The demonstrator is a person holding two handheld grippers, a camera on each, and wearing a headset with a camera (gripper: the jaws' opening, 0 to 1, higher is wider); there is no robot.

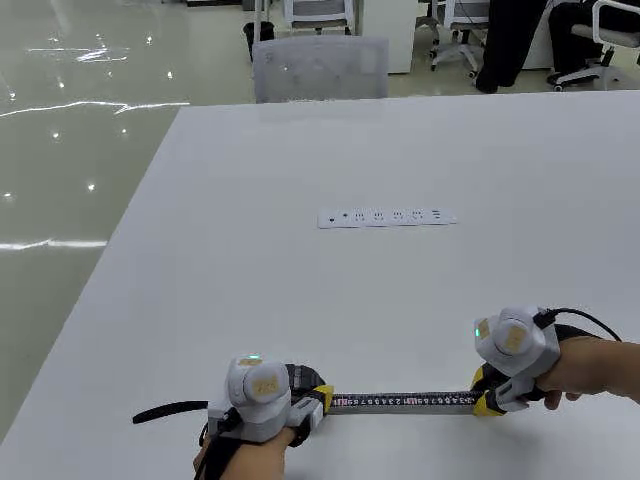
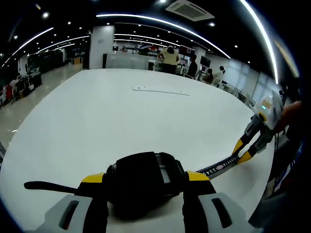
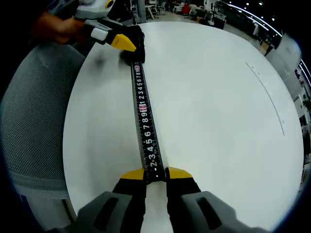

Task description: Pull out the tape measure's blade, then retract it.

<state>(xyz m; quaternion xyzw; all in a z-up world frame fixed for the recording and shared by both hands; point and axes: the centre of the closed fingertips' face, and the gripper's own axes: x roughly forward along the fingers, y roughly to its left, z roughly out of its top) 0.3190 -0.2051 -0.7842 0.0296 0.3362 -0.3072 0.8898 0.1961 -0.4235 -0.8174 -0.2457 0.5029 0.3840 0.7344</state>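
Black case: left claw; blade: right claw.

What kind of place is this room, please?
Probably an open-plan office: swivel chairs stand on a glossy floor behind the long white table, a power strip lies on it, and strip lights cross the ceiling.

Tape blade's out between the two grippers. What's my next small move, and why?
Probably ease the right gripper toward the case, feeding the blade back in: it is already drawn out across the table, its tip pinched in the right jaws, the case clamped by the left gripper.
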